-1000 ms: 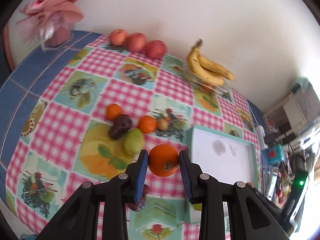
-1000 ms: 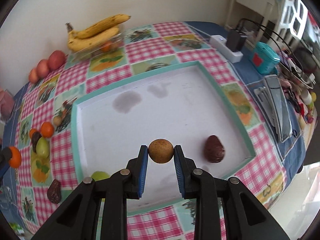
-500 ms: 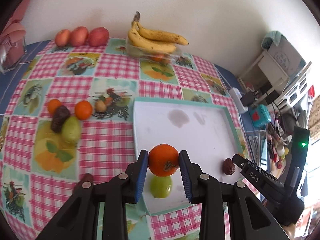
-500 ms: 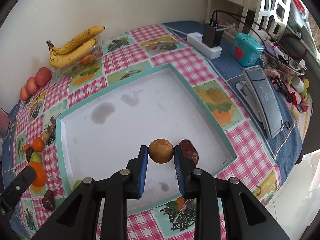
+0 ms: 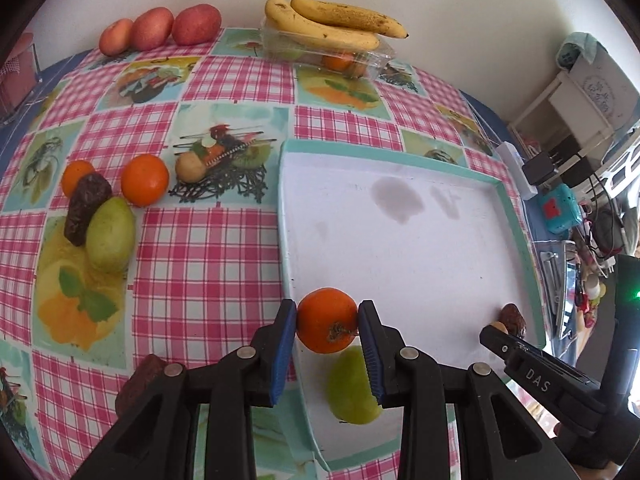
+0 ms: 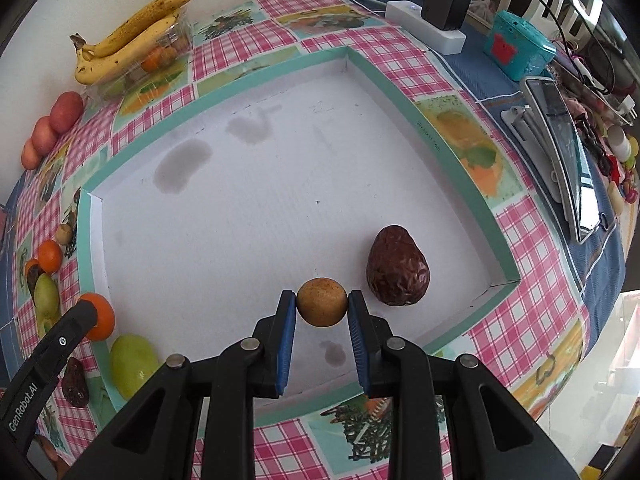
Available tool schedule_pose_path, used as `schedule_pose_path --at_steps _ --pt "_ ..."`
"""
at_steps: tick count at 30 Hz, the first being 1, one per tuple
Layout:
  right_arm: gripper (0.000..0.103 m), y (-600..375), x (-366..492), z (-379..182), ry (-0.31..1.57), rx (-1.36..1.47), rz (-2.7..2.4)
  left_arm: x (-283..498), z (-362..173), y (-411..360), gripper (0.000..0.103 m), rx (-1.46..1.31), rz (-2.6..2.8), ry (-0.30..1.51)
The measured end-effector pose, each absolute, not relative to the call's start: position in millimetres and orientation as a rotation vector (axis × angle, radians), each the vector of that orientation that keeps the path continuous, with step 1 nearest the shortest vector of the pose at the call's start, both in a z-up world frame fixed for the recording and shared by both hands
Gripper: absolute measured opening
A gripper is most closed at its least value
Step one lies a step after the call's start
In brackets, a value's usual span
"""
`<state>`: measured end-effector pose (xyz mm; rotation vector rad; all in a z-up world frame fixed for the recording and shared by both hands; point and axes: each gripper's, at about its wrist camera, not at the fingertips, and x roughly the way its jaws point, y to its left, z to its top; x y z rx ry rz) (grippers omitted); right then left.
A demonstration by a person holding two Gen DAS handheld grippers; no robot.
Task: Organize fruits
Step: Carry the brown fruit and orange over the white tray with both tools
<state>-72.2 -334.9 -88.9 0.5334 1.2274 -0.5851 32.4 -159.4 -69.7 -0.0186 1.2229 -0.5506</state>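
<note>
Checked pink cloth covers the surface (image 5: 208, 240), and on it sits the white tray (image 6: 456, 160) with the green rim, which I take as my landmark.

Nearest me, my right tongs (image 6: 322, 308) are clamped on a small tan round fruit (image 6: 322, 302), hanging over the tray's near edge just beside the dark wrinkled fruit (image 6: 398, 268) that lies inside, near the tray's near right corner. My left tongs (image 5: 327, 326) are clamped on an orange (image 5: 327, 320) over the tray's near left corner, above a green fruit (image 5: 354, 388) lying just inside the rim.

Both loads look ready to set down, I judge. For the tan fruit I would lower until it meets the tray floor before parting the tongs, since a round thing dropped from height would roll; a spot a little clear of the dark fruit keeps me from nudging it. For the orange I would shift further into the tray, off the green fruit, or it may land on top and tumble over the rim.

Left of the tray more fruit waits: a second orange (image 5: 145, 179), a pale green fruit (image 5: 110, 234), a dark one (image 5: 86, 208) and a small tan one (image 5: 191, 167). Beyond the tray's far edge lie bananas (image 5: 332, 24) on a clear box (image 5: 376, 60).
</note>
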Motion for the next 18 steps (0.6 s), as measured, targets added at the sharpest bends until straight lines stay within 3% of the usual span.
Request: schedule_pose_path --at_steps 18 --pt "0.028 -333 -64 -100 1.258 0.521 -0.576 28 -71 -175 0.034 0.044 -0.583 1.211"
